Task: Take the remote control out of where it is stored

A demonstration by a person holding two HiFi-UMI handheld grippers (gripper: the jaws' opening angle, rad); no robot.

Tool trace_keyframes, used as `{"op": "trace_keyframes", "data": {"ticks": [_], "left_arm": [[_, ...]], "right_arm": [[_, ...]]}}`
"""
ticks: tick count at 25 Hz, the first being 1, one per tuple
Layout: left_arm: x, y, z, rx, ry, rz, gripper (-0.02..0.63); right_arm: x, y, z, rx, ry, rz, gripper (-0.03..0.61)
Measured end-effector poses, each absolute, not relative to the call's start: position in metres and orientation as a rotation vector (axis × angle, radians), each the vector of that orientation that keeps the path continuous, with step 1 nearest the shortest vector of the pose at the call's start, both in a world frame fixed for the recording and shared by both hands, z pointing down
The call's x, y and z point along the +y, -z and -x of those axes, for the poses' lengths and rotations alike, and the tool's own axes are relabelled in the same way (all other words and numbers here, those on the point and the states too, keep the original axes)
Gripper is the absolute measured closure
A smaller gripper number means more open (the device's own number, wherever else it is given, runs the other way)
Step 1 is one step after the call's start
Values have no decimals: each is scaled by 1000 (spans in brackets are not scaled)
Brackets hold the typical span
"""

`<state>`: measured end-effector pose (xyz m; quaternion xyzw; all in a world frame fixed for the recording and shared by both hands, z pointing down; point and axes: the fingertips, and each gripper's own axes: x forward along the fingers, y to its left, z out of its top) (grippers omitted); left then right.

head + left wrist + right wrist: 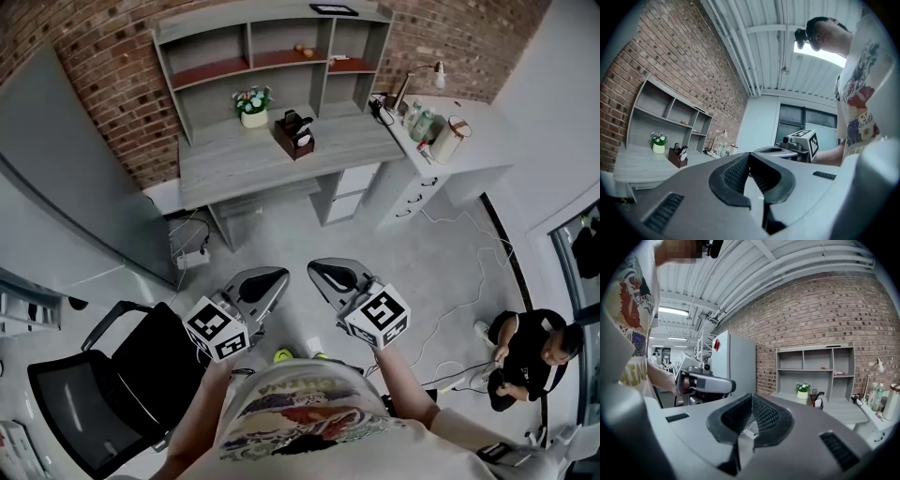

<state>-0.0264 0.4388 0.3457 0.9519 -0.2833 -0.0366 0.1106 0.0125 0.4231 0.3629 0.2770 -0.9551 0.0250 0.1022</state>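
The left tongs (272, 277) and the right tongs (323, 272) are held side by side low in the head view, over the floor (281, 234). Their tips are angled toward each other, near but apart. In the left gripper view the ribbed pads are seen drawn together at their tips, with nothing caught between them. The same is recorded for the right tongs in the right gripper view: jaws fully closed and empty.

The desk (281, 159) stands ahead of the tongs at 12 o'clock. The remote control (820, 395) is found standing upright in a brown holder (294, 136) on the desk top, well apart from both tongs. A second, paler item is seen in the same holder, but its kind cannot be determined. A pot of flowers (253, 105) is placed near the holder, at its 10 o'clock. A shelf unit (272, 47) is set on the desk against the brick wall (103, 84). The objects on its upper shelves are too small to be identified.

A white side unit (469, 141) carrying a lamp (427, 73) and bottles (422, 122) is noted at 2 o'clock. A black office chair (94, 394) is located at 8 o'clock. A person (530, 352) is seated on the floor at 4 o'clock. A power strip (192, 255) is lying on the floor by the desk's left end.
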Motion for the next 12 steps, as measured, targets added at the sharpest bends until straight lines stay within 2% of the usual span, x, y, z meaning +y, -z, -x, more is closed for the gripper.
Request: {"op": "trace_keyframes", "data": {"ticks": [12], "left_arm": [[445,-354,53,-822,118,-2785,614]], "right_arm": [[431,-368,6,-2787,-93,-851,571]]}}
